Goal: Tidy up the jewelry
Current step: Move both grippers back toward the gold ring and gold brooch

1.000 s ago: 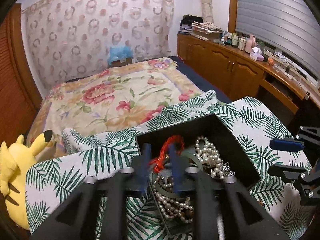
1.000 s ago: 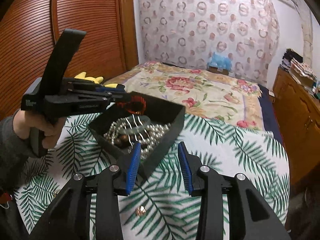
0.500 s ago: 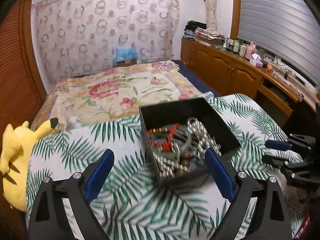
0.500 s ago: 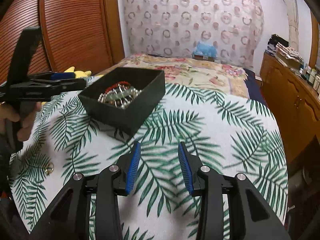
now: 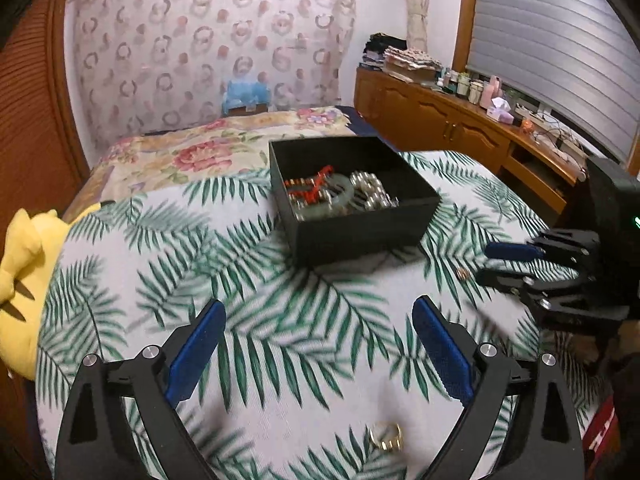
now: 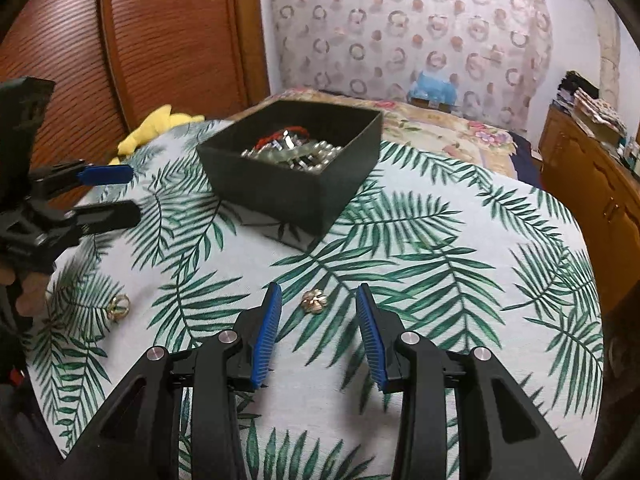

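Most jewelry sitting in black box [image 5: 352,204]. Two rings [image 6: 118,306] lying loose on cloth. Left gripper [image 5: 316,344] gaping, empty; right gripper [image 6: 318,322] closing toward flower ring [image 6: 314,300], not yet pinching.

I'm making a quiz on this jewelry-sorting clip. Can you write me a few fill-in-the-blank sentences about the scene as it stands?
1. The black box holding the pearls and bangle sits on a cloth printed with green ____.
2. The small gold flower piece lies just ahead of the ____ gripper.
3. The gold ring lies on the cloth, ____ the box.
4. The plush toy at the cloth's edge is ____ in colour.

Missing words: leaves; right; outside; yellow
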`<state>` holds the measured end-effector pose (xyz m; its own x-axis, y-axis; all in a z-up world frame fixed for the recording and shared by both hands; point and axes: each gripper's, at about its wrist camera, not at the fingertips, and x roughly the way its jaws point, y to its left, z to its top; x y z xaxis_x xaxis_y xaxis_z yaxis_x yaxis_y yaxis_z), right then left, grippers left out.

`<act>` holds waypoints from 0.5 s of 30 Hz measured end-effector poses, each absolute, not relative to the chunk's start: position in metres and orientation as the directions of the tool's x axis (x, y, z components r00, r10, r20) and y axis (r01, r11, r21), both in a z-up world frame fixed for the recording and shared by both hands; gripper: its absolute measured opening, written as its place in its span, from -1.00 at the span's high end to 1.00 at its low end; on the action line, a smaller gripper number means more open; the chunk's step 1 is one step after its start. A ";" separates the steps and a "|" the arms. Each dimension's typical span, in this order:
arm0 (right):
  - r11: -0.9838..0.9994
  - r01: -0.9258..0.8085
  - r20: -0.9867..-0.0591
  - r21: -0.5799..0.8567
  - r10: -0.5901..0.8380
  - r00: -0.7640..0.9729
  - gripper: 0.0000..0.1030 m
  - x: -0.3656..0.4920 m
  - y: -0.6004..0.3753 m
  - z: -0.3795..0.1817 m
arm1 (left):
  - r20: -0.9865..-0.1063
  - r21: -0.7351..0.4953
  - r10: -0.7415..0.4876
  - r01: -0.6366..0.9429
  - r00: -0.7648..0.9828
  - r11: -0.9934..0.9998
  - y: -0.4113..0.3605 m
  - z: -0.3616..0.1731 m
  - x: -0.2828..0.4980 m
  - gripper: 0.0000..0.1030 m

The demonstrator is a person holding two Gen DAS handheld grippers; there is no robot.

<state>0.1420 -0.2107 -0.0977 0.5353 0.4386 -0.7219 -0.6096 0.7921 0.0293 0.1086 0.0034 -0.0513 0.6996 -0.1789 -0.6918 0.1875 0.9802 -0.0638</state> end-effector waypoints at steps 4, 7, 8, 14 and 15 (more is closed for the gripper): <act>0.798 -0.602 -0.748 0.027 0.416 0.517 0.39 0.150 -0.203 -0.106 | -0.698 -0.075 -0.186 0.188 0.691 0.979 0.003 -0.061 0.092 -0.76; 0.803 -0.596 -0.750 0.023 0.408 0.521 0.42 0.151 -0.200 -0.108 | -0.702 -0.087 -0.195 0.190 0.685 0.978 0.003 -0.066 0.084 -0.76; 0.802 -0.597 -0.760 0.025 0.403 0.510 0.43 0.150 -0.197 -0.110 | -0.709 -0.087 -0.195 0.190 0.678 0.978 0.002 -0.068 0.082 -0.76; 0.806 -0.592 -0.765 -0.018 0.370 0.526 0.47 0.147 -0.191 -0.114 | -0.724 -0.081 -0.191 0.194 0.663 0.978 -0.004 -0.072 0.068 -0.76; 0.806 -0.592 -0.765 -0.020 0.368 0.528 0.48 0.146 -0.193 -0.114 | -0.725 -0.082 -0.194 0.196 0.661 0.977 -0.005 -0.073 0.065 -0.76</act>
<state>0.1464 -0.1928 -0.1136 0.5280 0.3684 -0.7652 -0.5918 0.8058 -0.0204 0.0655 -0.0048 -0.0730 0.6611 -0.1936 -0.7249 0.1962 0.9771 -0.0821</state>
